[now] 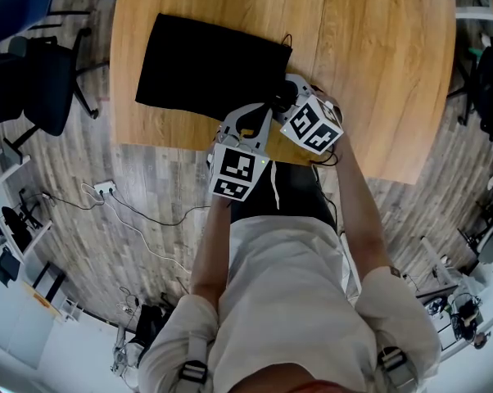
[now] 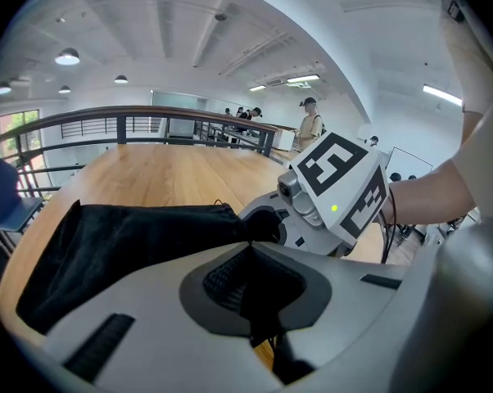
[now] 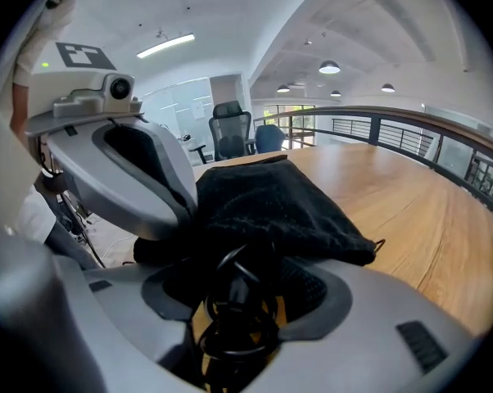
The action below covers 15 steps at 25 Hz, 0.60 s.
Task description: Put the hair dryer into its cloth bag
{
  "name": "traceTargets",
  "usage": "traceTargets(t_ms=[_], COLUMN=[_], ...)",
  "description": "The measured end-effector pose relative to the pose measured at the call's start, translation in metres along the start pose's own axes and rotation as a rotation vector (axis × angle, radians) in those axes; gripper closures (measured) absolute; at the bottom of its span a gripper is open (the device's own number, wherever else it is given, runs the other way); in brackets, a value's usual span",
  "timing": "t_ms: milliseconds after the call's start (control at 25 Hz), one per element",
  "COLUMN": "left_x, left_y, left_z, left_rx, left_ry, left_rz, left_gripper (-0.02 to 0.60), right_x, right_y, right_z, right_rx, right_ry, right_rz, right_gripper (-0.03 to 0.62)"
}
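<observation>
Fingers of the left gripper (image 2: 251,244) pinch tight on the soft black rim of the cloth bag (image 1: 205,68). On the right gripper (image 3: 238,268) they stand wide apart, with the bendy looped cord (image 3: 230,322) loose between them. It is best to keep the mouth lifted and tuck the cord in gently. No hair dryer shows; it is likely inside the lumpy bag, at the near edge of the smooth wooden table (image 1: 377,56).

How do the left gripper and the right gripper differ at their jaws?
The left gripper is shut on the cloth bag; the right gripper stands open. The left pinches fabric; the right has a coiled black cable between its jaws. Both sit at the bag's end.
</observation>
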<state>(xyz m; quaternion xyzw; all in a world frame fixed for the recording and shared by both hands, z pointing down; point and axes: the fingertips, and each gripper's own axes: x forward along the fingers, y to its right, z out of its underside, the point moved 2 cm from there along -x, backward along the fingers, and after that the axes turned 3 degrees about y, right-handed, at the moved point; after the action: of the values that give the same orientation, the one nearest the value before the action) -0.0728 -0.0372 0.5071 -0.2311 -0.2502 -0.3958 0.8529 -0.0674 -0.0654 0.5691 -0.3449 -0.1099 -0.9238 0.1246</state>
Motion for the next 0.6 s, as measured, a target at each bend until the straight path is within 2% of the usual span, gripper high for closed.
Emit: traceTargets(t_ms=[240,600], left_x=[-0.003,-0.003], left_y=[-0.001,-0.001], left_z=[-0.002,-0.004], left_rx=[0.008,0.02], left_ry=[0.003,0.003], left_rz=[-0.001,0.0], left_gripper=[0.557,0.557], right_x=[-0.008,-0.037], right_y=[0.0,-0.002], right_z=[0.007,0.023], right_rx=[0.018,0.095], right_ry=[-0.018,0.001], right_rz=[0.014,0.083], right_gripper=[0.307,0.295])
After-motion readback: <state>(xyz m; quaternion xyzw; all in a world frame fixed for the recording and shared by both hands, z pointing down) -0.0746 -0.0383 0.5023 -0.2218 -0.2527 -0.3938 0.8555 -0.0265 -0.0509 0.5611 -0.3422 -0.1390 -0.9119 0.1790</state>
